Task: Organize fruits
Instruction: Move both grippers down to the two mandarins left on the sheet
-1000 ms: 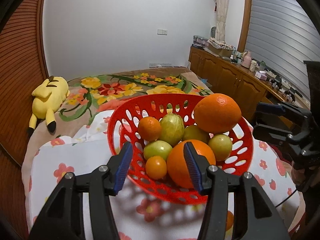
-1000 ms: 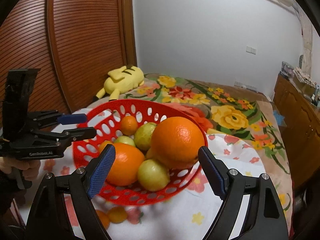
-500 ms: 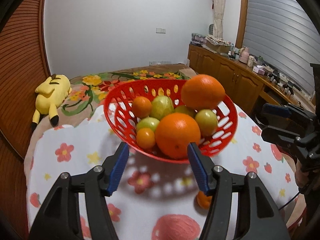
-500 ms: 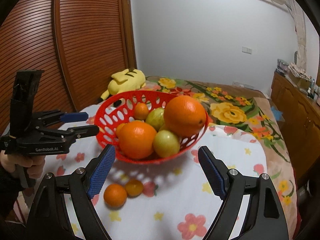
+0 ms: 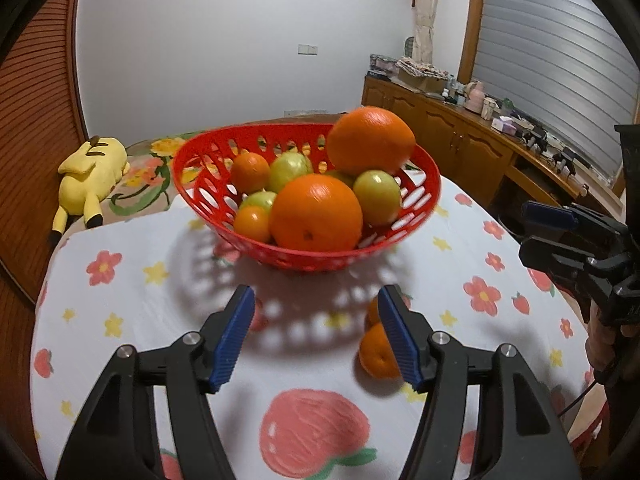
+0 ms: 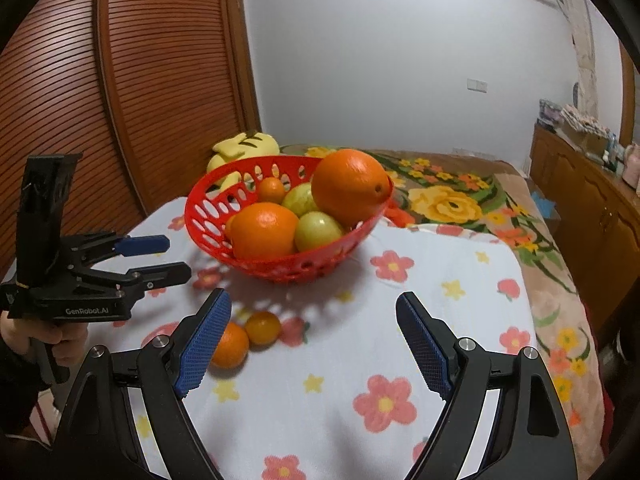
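A red plastic basket with holes in its sides sits on the tabletop with the white flowery cloth, and it is piled with round fruit: big oranges, small oranges and pale green ones. Two small round orange fruits are not in the basket. They lie on the cloth in front of it, touching or almost touching each other. These two look like the next ones to pick up. The left gripper points at the bare cloth in front of the basket. Its fingers are spreading wider and there is nothing between them. In the left wrist view, the nearer little orange peeks out just past the right-hand blue finger, a bit to the outside of the gap, so that gripper would have to slide sideways toward it. The right gripper has its fingers wide apart and empty too. In its own view, the two small fruits sit right beside its left-hand blue finger, one partly hidden behind it. So both hands are near the loose fruits. It is hard to say which is nearer, as the curved lens bends things, but the fruits lie between the two grippers. Being round, the fruits have no long side, so any way of squeezing would do.
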### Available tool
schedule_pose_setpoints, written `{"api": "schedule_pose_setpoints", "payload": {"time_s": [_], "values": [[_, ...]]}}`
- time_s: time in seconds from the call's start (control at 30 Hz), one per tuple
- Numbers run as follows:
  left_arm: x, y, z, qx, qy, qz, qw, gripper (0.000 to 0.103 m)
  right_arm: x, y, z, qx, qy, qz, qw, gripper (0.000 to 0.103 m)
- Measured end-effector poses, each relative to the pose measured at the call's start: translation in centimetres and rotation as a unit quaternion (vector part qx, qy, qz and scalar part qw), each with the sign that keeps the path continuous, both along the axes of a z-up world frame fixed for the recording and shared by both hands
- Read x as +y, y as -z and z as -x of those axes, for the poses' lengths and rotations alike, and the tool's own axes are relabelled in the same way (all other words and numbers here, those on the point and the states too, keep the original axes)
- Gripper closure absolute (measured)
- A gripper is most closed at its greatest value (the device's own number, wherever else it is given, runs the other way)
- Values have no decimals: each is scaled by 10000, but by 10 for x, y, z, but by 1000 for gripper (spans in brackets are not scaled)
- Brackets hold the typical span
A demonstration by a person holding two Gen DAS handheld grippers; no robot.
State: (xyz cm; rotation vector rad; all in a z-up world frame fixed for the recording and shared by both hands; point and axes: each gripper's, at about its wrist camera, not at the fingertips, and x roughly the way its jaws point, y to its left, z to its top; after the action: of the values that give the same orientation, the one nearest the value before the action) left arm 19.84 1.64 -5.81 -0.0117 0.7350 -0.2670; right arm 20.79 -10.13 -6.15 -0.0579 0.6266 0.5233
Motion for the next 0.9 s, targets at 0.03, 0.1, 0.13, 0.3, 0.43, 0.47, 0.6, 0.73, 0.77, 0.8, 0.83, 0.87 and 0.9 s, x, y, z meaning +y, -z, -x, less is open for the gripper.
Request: {"api": "schedule_pose_setpoints", "payload": {"time_s": [0.03, 0.1, 0.13, 0.3, 0.43, 0.47, 0.6, 0.73, 0.77, 0.8, 0.83, 0.87, 0.9], "values": [[-2, 2, 1, 21, 15, -12, 10000, 39, -1, 2, 2, 17, 20, -10, 10000, 16], [-6, 8, 3, 86, 75, -1, 9999, 39, -4, 5, 6, 42, 52, -23, 10000, 16], [-7, 11, 5, 116, 88, 13, 9999, 39, -6, 7, 8, 62, 64, -38, 10000, 16], [-22, 25, 7, 303, 217, -19, 9993, 39, -11, 12, 16, 112, 103, -30, 9999, 16], [-31, 31, 7, 412, 322, 24, 9986, 39, -12, 15, 19, 143, 118, -37, 9998, 16], [-32, 31, 6, 422, 336, 29, 9985, 39, -13, 16, 20, 155, 122, -37, 9998, 16], [-40, 35, 3, 517, 441, 87, 9977, 39, -14, 18, 22, 173, 145, -48, 9997, 17], [-46, 41, -1, 622, 500, 107, 9968, 39, -14, 22, 22, 210, 150, -52, 9997, 17], [-47, 42, -2, 650, 504, 99, 9966, 39, -14, 22, 22, 217, 148, -52, 9996, 16], [-48, 43, -2, 673, 507, 96, 9964, 39, -14, 23, 22, 225, 150, -48, 9996, 16], [-49, 45, -3, 688, 516, 101, 9962, 39, -14, 23, 22, 232, 148, -44, 9996, 16], [-49, 46, -3, 712, 526, 112, 9960, 40, -14, 23, 22, 238, 146, -40, 9996, 17], [-49, 47, -3, 726, 535, 119, 9959, 40, -14, 24, 22, 242, 142, -34, 9996, 16]]}}
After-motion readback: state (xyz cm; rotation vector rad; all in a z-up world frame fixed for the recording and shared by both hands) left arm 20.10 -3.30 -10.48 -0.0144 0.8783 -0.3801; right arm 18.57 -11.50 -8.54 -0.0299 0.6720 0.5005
